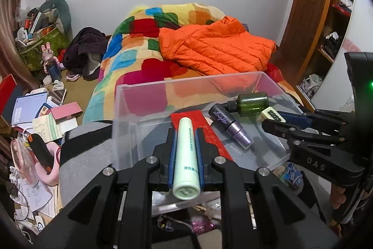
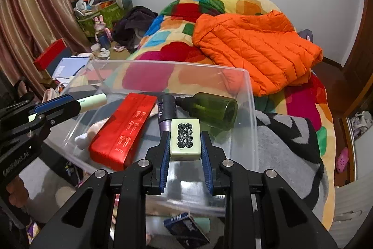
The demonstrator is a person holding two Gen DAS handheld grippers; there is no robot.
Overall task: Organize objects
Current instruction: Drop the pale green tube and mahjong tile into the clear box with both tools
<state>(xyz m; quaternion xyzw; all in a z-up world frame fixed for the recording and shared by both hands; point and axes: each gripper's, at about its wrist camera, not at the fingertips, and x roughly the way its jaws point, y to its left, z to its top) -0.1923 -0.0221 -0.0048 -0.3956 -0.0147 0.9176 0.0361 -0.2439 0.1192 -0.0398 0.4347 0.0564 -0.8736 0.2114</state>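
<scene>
Letting go early could get the pale green tube (image 1: 186, 155), pinched in the left gripper (image 1: 186, 151), or the mahjong tile (image 2: 185, 138), clamped in the right gripper (image 2: 185, 144), bounced off the clear bin (image 2: 251, 109).

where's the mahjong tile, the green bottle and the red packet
mahjong tile (image 2: 185, 138), right wrist view, its face with the eight circles
green bottle (image 2: 213, 111), right wrist view, middle of its body
red packet (image 2: 124, 128), right wrist view, middle of its top face
</scene>
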